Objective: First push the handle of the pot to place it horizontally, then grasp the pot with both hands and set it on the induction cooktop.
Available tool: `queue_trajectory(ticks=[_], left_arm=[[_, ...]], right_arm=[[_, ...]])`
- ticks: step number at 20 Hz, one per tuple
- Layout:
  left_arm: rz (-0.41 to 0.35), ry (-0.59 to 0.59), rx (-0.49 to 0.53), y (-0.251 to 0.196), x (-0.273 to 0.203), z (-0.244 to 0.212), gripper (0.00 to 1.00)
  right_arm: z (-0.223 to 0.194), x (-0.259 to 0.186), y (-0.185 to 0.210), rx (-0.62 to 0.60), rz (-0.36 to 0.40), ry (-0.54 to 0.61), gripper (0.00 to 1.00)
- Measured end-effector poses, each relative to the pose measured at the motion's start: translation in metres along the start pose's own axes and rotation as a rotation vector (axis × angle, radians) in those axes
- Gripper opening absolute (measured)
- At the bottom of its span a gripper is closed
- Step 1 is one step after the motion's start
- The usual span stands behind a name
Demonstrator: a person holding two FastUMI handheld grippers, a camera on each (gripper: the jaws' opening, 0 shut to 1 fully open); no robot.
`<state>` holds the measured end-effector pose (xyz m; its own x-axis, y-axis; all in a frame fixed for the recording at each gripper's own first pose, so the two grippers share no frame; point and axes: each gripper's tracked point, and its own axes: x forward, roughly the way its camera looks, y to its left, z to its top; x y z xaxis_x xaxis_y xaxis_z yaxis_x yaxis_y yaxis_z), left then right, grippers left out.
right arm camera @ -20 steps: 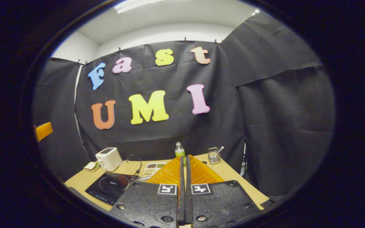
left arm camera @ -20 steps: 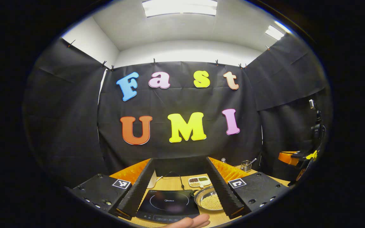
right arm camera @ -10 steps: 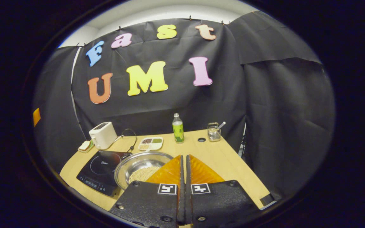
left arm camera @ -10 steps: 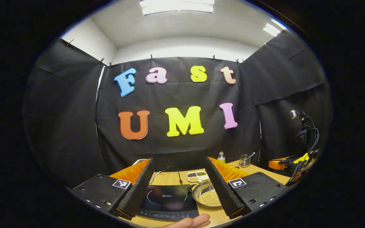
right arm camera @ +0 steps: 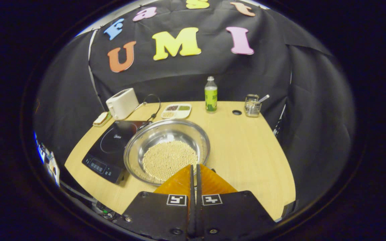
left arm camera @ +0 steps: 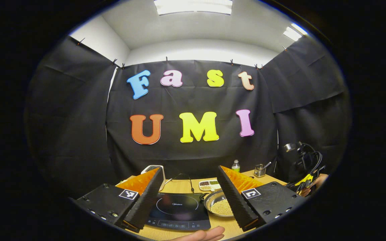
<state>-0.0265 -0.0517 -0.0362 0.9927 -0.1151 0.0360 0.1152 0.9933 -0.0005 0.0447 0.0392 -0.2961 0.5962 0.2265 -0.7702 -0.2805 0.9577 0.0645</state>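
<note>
A steel pot [right arm camera: 168,150] holding pale beans sits on the wooden table [right arm camera: 253,157], touching the right side of the black induction cooktop [right arm camera: 111,147]. My right gripper [right arm camera: 193,166] is shut and empty, hovering over the pot's near rim. A small dark piece [right arm camera: 212,170], maybe a handle, pokes out beside the fingers. In the left gripper view my left gripper [left arm camera: 190,168] is open and held high. The cooktop [left arm camera: 178,211] lies between its fingers, and the pot [left arm camera: 218,206] is partly hidden behind the right finger [left arm camera: 233,197]. A dark handle [left arm camera: 202,196] shows at the pot's far-left rim.
Along the back of the table stand a white toaster [right arm camera: 122,103], a divided dish [right arm camera: 176,111], a green-labelled bottle [right arm camera: 210,94] and a wire holder with a spoon [right arm camera: 253,105]. Bread on a small plate [right arm camera: 101,118] lies left of the cooktop. A hand [left arm camera: 203,234] shows at the bottom edge.
My right gripper has tipped down and moved in toward the pot, staying shut. My left gripper has barely shifted and stays open.
</note>
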Motion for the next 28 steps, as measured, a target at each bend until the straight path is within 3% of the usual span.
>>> queue_trajectory(ticks=[6,11,15,20,28], left_arm=[[0.038,0.004,-0.024,0.006,-0.007,-0.002,0.96],[0.028,0.019,-0.098,0.008,-0.013,-0.008,0.96],[0.062,0.028,-0.133,0.020,-0.016,-0.018,0.95],[0.120,0.046,-0.095,0.033,-0.013,-0.023,0.95],[0.090,0.030,-0.070,0.024,-0.002,-0.014,0.95]], right_arm=[[-0.047,0.024,0.022,-0.024,0.099,0.207,0.04],[-0.066,0.035,0.030,-0.017,0.134,0.270,0.04],[-0.072,0.046,0.015,0.008,0.084,0.288,0.04],[-0.080,0.047,0.012,0.013,0.101,0.316,0.01],[-0.075,0.052,-0.012,-0.007,0.050,0.344,0.04]])
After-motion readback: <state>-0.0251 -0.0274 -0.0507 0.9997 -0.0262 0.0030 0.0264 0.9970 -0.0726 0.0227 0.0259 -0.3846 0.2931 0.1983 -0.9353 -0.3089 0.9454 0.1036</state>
